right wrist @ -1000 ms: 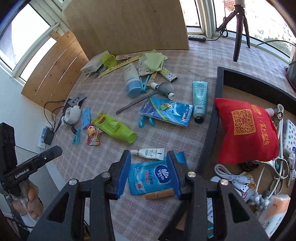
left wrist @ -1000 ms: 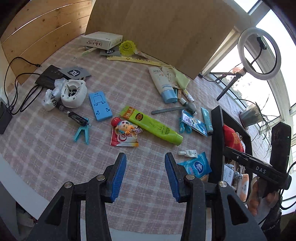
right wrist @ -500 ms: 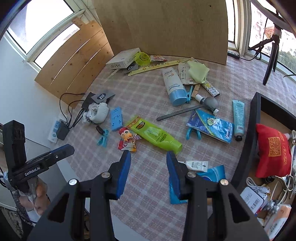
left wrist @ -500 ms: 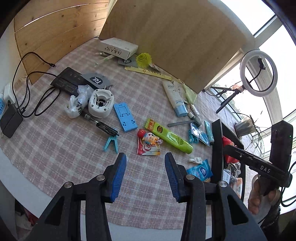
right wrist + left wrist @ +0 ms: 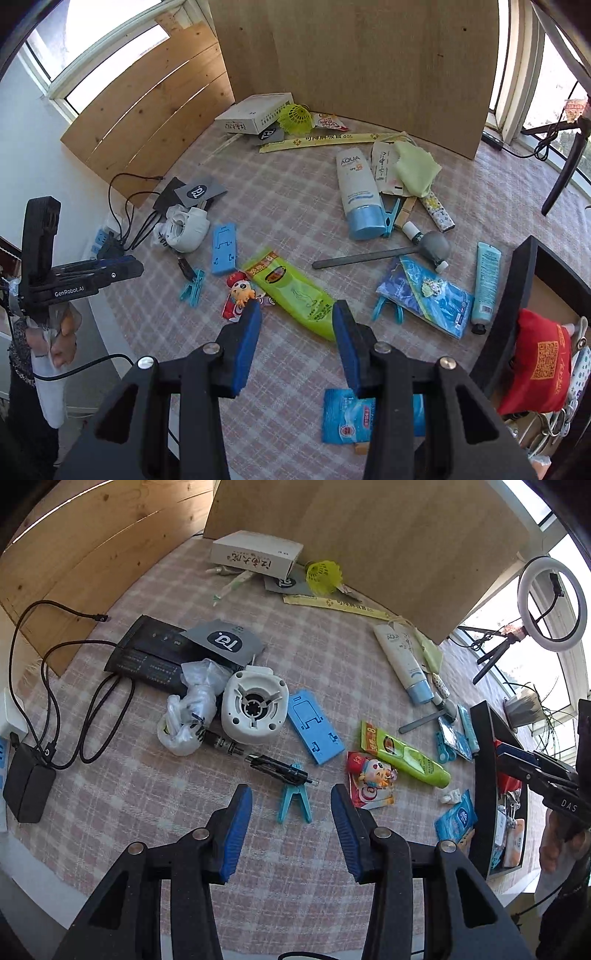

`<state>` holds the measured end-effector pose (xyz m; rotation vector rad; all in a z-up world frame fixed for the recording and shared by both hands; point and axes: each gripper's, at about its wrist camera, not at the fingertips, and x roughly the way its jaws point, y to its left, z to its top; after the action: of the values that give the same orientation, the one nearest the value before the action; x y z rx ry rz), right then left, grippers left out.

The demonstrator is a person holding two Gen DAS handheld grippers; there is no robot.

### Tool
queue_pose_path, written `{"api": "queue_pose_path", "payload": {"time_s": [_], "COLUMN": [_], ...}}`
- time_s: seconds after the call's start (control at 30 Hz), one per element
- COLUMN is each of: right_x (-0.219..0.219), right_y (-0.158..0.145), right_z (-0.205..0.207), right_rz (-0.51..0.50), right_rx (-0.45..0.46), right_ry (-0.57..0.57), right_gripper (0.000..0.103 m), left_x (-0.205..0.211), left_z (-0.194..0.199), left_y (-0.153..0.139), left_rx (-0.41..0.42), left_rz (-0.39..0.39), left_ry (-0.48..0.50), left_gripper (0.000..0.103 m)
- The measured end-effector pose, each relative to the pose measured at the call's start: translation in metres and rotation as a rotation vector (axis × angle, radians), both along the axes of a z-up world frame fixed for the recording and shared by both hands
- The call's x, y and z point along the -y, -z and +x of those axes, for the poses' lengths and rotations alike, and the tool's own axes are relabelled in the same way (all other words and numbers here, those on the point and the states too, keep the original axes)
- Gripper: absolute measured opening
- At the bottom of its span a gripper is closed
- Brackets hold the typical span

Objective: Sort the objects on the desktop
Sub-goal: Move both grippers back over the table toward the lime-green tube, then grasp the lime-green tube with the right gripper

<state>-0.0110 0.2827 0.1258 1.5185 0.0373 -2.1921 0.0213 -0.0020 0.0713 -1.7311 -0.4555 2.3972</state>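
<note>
My left gripper (image 5: 291, 793) hangs over the checked tablecloth (image 5: 147, 794), and its jaws are opening with nothing between them. A teal clip (image 5: 294, 802) lies on the cloth just beyond its tips, with a black pen (image 5: 280, 766) behind it. My right gripper (image 5: 297, 308) stands open and empty above the near end of a green pouch (image 5: 291, 288). A cartoon toy packet (image 5: 240, 295) lies to the pouch's left. A blue wipes pack (image 5: 347, 417) lies partly hidden under the right finger.
A black box (image 5: 517, 280) at the right holds a red bag (image 5: 543, 362) and small items. Spread over the cloth are a blue phone stand (image 5: 314, 725), a white round device (image 5: 255, 709), a sunscreen tube (image 5: 360, 188) and cables (image 5: 55, 701). Wooden boards stand behind.
Both grippers have moved left across the table. The left one now faces the teal clip and pen. The right one left the wipes pack and reached the green pouch.
</note>
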Motion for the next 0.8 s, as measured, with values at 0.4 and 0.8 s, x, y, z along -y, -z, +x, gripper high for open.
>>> {"api": "queue_pose_path", "payload": {"time_s": [0.4, 0.8], "right_x": [0.032, 0.016], "right_y": [0.063, 0.096], "right_z": [-0.030, -0.041], "right_rz": [0.123, 0.060], "right_rx": [0.110, 0.234], "right_ry": [-0.168, -0.113], "right_gripper": [0.040, 0.050], "left_x": [-0.009, -0.086], "left_z": [-0.022, -0.022], "left_y": [0.029, 0.022], "left_rx": [0.077, 0.064], "left_rz": [0.089, 0.133], "left_ry": [-0.074, 0.102], "left_gripper": [0.042, 0.042]}}
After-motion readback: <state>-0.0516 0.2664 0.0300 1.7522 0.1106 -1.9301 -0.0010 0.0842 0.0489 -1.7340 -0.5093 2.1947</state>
